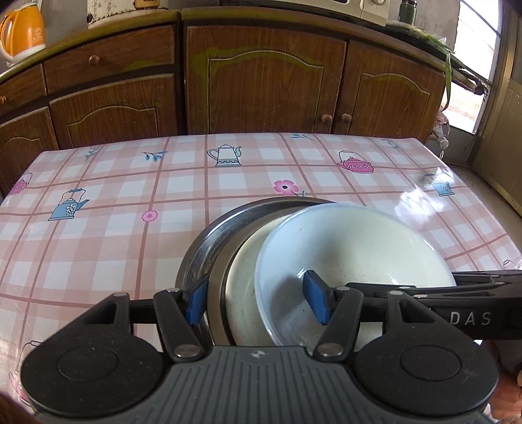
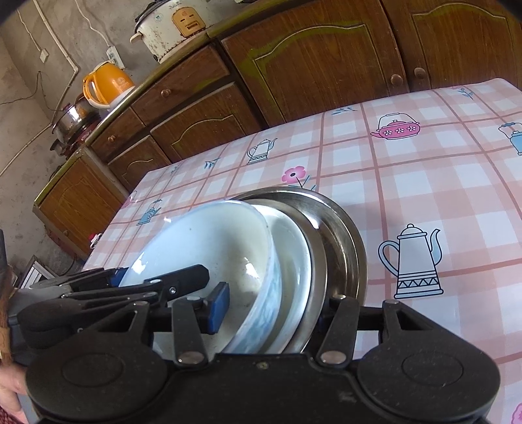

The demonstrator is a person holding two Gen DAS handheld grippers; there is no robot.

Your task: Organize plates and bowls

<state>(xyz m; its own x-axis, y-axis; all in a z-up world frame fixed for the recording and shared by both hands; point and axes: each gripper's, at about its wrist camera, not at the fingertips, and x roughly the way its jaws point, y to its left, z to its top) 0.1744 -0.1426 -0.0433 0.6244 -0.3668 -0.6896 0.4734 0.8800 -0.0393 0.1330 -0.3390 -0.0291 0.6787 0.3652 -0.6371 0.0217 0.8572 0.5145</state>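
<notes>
Three dishes are nested in a stack: a steel plate underneath, a white dish in it, and a white bowl on top, leaning to the right. My left gripper is shut across the stack's near rim, with one blue pad outside the steel plate and the other inside the bowl. In the right wrist view my right gripper clamps the same stack. Its left pad is inside the white bowl and its right finger is hidden behind the steel plate. I cannot tell whether the stack rests on the table.
The table carries a pink checked cloth with teapot prints. Brown wooden cabinets stand behind it. An orange kettle, a rice cooker and a steel pot sit on the counter. A bright doorway lies at the right.
</notes>
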